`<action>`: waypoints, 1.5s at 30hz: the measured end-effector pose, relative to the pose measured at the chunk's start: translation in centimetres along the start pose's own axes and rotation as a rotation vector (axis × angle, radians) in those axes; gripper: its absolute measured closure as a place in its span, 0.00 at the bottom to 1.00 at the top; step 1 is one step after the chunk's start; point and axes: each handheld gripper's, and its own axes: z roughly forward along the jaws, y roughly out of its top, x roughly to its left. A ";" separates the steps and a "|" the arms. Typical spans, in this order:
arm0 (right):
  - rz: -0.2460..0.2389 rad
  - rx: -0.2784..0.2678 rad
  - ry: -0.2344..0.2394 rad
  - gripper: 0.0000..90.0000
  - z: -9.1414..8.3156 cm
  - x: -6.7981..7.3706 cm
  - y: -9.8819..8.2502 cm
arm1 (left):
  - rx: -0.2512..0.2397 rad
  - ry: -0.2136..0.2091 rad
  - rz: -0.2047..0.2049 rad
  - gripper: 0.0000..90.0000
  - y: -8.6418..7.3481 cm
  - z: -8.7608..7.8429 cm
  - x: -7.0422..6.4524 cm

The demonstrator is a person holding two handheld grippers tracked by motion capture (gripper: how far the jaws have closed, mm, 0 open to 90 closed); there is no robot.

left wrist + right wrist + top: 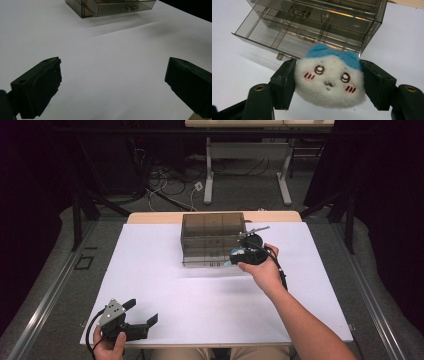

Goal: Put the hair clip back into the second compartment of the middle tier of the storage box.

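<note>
Right hand-held gripper (329, 82) clamped on plush toy (329, 81) – held at the open drawer (274, 35), likely for drop-in. Left hand-held gripper (112, 85) open, empty – parked clear on surface (112, 50).

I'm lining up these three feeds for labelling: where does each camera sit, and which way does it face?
High view: above the table, looking forward and down; forearms, left gripper, right gripper.
Left gripper view: on the left gripper, over its open jaws toward the drawer box.
Right gripper view: on the right gripper, clamping a plush toy.
All share the drawer box.
</note>
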 end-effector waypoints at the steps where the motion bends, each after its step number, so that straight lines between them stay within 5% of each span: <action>1: 0.000 -0.001 0.001 0.36 0.1 0.1 0.1 | 0.000 0.001 0.001 0.01 0.0 0.0 0.0; 45: -0.004 -0.044 0.045 0.36 4.6 2.6 2.4 | -0.009 0.005 -0.018 0.01 -0.4 -0.3 0.4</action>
